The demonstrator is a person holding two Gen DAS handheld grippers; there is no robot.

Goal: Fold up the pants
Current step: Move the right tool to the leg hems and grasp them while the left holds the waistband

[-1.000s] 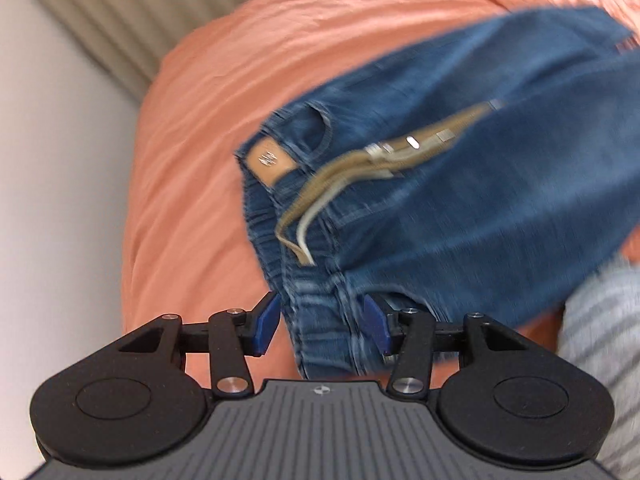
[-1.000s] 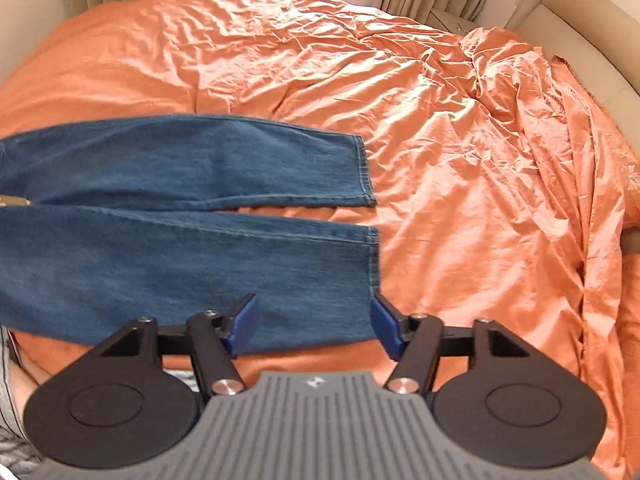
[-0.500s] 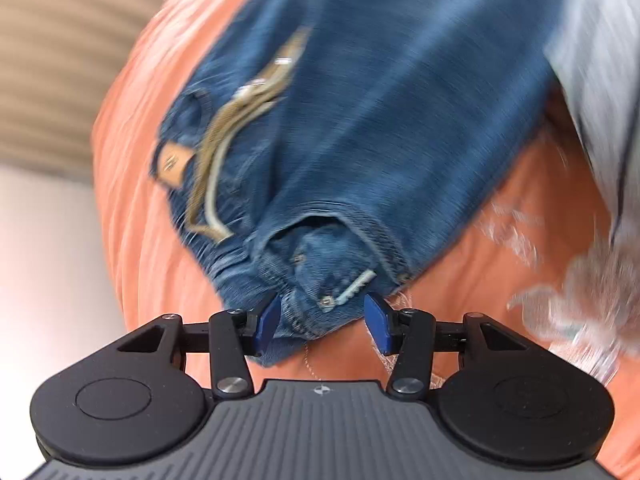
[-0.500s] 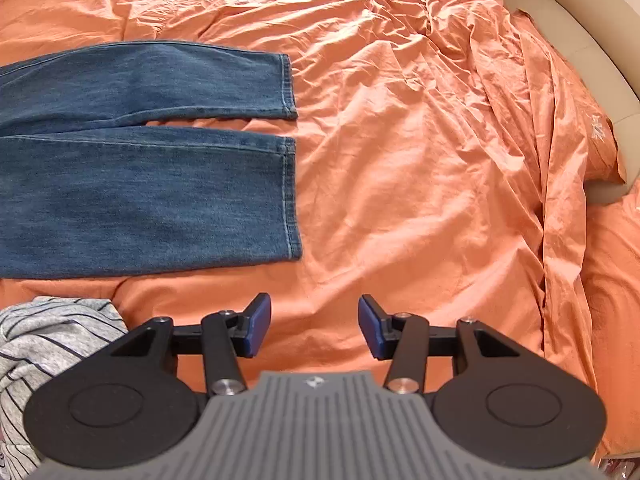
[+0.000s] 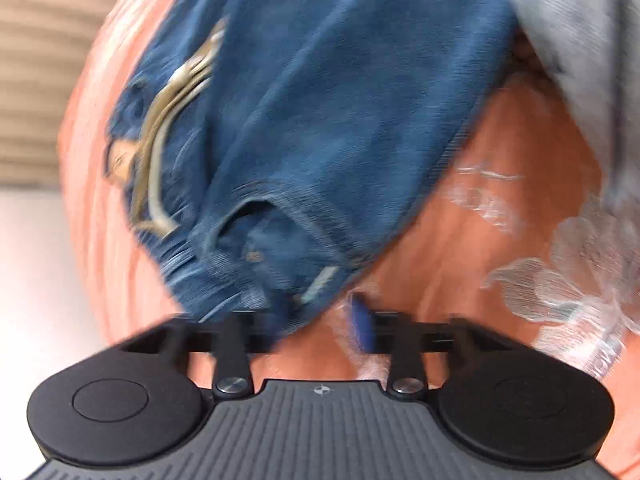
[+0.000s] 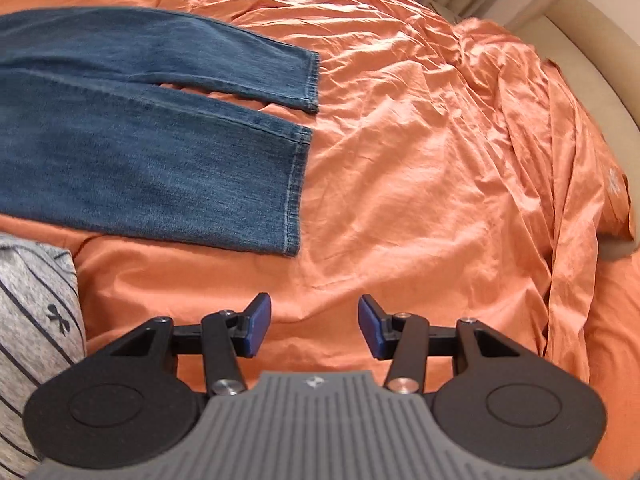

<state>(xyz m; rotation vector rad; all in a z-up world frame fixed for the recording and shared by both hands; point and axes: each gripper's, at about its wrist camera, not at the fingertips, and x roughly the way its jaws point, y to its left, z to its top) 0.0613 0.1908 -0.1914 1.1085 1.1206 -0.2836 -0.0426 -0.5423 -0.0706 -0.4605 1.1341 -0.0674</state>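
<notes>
The left gripper's (image 5: 320, 318) fingers have just been closing over the waistband corner of the jeans (image 5: 320, 120); blur hides whether the pads press it yet. The right gripper (image 6: 314, 330) hangs with fingers spread and empty over the orange duvet (image 6: 420, 160), just short of the near leg's hem (image 6: 294, 196). The jeans lie flat across the bed, legs side by side, so no fold looks made. A grey striped garment (image 6: 36, 300) beside the near leg could crowd the fold.

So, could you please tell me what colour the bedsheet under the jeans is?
The bedsheet is orange, clearest in the right wrist view.
</notes>
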